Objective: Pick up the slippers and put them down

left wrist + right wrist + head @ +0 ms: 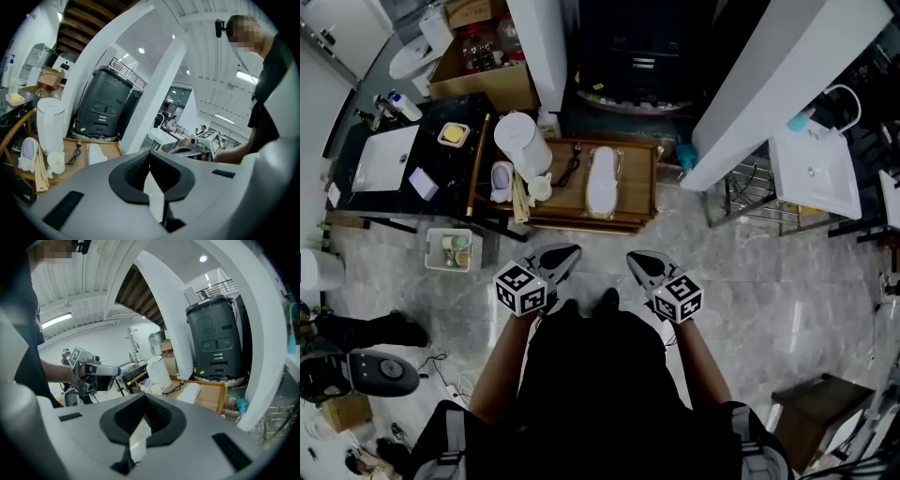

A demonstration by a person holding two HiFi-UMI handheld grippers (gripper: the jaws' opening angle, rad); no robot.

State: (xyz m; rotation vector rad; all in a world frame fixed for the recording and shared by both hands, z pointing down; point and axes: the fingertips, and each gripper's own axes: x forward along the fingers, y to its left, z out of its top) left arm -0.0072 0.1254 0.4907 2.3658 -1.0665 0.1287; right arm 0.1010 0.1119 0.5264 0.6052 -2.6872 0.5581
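Note:
A white slipper (602,181) lies on a low wooden board (639,192) ahead of me; it also shows in the left gripper view (96,153) and in the right gripper view (190,392). A second, pale lilac slipper (502,178) leans at the board's left end beside a white cylinder (522,141), and the left gripper view has the lilac slipper (28,153) too. My left gripper (570,252) and right gripper (634,259) hover side by side over the floor, short of the board. Both are shut with nothing between the jaws.
A black table with a white basin (384,155) stands to the left, a small basket (450,248) on the floor under it. White pillars (769,84) and a wire rack (750,202) are on the right. A dark machine (642,47) stands behind the board.

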